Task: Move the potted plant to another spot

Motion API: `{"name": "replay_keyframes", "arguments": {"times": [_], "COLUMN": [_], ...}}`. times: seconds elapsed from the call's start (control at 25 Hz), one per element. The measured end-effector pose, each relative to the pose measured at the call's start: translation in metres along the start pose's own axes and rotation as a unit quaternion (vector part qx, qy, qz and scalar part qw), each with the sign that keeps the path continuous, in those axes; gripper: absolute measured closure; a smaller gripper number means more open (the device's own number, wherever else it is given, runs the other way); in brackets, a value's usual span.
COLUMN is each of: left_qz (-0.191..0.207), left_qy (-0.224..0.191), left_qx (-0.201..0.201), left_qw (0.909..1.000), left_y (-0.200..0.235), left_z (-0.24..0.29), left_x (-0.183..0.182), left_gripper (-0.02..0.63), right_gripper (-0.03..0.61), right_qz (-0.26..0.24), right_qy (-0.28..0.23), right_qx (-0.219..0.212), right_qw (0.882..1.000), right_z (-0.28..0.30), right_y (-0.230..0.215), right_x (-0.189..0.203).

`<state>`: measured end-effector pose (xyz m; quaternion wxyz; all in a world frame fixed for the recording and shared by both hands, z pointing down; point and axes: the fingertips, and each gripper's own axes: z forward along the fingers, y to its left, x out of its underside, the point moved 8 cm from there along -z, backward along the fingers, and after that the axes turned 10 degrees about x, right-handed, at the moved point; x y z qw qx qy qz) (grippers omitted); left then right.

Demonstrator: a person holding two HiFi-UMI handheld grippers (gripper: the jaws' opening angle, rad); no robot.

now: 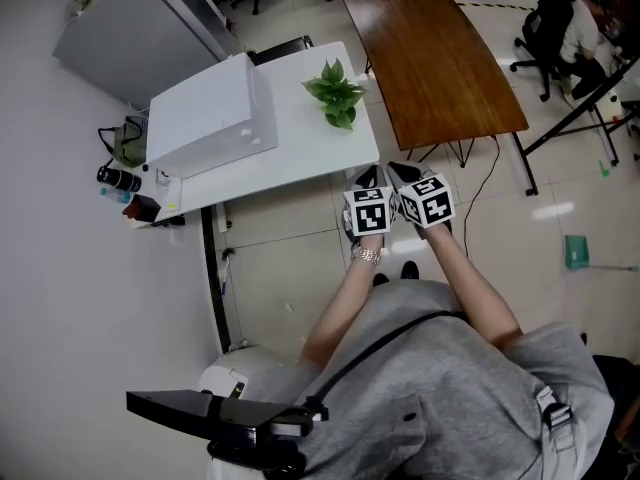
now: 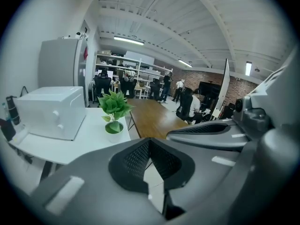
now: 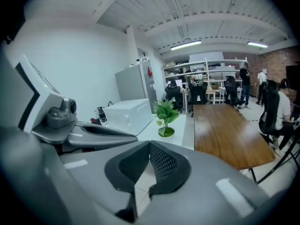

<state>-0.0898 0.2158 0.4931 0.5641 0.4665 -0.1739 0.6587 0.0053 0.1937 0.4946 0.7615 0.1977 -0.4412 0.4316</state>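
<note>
A small potted plant (image 1: 336, 92) with green leaves in a white pot stands on the right end of a white table (image 1: 300, 148). It also shows in the left gripper view as the plant (image 2: 114, 112) and in the right gripper view as the plant (image 3: 166, 116). My left gripper (image 1: 366, 180) and right gripper (image 1: 403, 173) hang side by side in the air off the table's near right corner, well short of the plant. Both point toward it with jaws shut and nothing held. The left gripper's tips (image 2: 149, 142) and the right gripper's tips (image 3: 149, 144) meet.
A white box-shaped appliance (image 1: 212, 116) takes the table's left part. A brown wooden table (image 1: 432, 58) stands right of the white one. A grey cabinet (image 1: 130, 38) is behind, office chairs and seated people (image 1: 575, 28) farther off. Cables and small items (image 1: 125, 180) lie at the table's left edge.
</note>
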Motion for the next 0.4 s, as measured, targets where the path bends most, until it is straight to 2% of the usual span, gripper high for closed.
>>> {"name": "replay_keyframes", "arguments": {"times": [0.16, 0.4], "left_qz": [0.005, 0.021], "left_qy": [-0.015, -0.003], "left_qx": [0.007, 0.016], "left_qw": [0.9998, 0.9996], "left_y": [-0.014, -0.041], "left_z": [-0.001, 0.018], "left_x": [-0.005, -0.004], "left_gripper": [0.598, 0.598], "right_gripper": [0.578, 0.578], "right_qz": [0.029, 0.056], "right_qy": [-0.003, 0.008], "right_qx": [-0.003, 0.008], "right_qw": [1.000, 0.998], "right_z": [-0.013, -0.020], "right_y": [-0.008, -0.043], "right_x": [-0.001, 0.005]}}
